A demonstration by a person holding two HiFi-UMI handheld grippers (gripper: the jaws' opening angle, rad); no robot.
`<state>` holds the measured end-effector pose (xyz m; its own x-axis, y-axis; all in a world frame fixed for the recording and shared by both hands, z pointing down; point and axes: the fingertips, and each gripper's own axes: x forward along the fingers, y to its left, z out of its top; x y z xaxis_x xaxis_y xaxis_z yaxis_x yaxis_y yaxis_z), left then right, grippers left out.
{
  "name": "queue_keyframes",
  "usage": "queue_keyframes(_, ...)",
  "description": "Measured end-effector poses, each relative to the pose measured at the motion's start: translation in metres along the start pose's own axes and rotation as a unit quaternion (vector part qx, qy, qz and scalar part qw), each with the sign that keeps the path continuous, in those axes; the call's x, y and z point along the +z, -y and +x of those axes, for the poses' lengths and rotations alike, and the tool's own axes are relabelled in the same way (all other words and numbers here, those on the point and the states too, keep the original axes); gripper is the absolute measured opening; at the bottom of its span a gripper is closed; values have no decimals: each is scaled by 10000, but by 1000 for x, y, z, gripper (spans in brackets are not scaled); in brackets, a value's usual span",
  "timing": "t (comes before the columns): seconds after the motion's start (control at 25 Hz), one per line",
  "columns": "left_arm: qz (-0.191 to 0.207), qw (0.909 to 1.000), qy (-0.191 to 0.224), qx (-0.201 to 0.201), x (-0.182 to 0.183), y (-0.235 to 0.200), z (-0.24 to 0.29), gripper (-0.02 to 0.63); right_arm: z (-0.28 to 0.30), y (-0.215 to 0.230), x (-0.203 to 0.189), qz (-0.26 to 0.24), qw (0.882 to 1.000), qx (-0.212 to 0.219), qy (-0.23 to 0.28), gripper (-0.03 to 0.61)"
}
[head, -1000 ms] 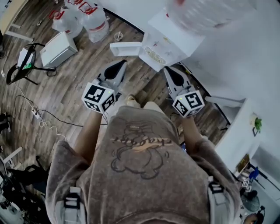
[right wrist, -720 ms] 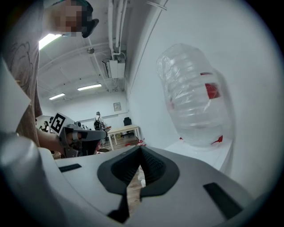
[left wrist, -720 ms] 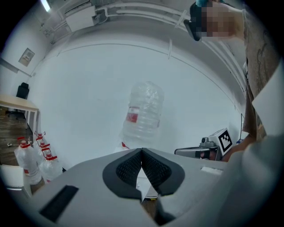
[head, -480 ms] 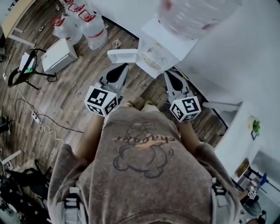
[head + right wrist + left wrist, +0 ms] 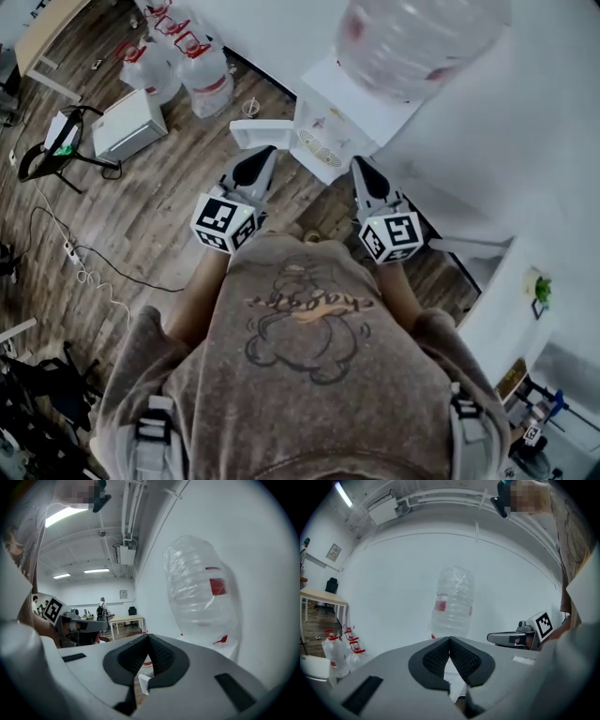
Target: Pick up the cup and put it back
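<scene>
Claws: left gripper (image 5: 449, 640) and right gripper (image 5: 149, 636) both pressed together, nothing pinched | Cup: not made out in any view; water dispenser (image 5: 328, 117) with front ledge (image 5: 262, 132) just ahead | Handling: cup presumed light, thin-walled, crushable; side wall below rim to be taken gently

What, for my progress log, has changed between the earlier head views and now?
Both the left gripper and right gripper have drawn a little closer to the white water dispenser; the view shifted with them. Nothing was gripped or released. Both grippers remain shut and empty, side by side; no cup is in view.
</scene>
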<state>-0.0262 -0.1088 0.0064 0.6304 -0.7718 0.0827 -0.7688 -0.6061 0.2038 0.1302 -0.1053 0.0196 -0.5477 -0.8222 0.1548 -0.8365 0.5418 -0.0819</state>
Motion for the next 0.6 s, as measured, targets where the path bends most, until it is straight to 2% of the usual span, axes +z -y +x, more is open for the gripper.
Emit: queue_keyframes(0.6,152,9996,-59,247,-14,-5,14,3,8,11,-15,84,9999,42,-75,3)
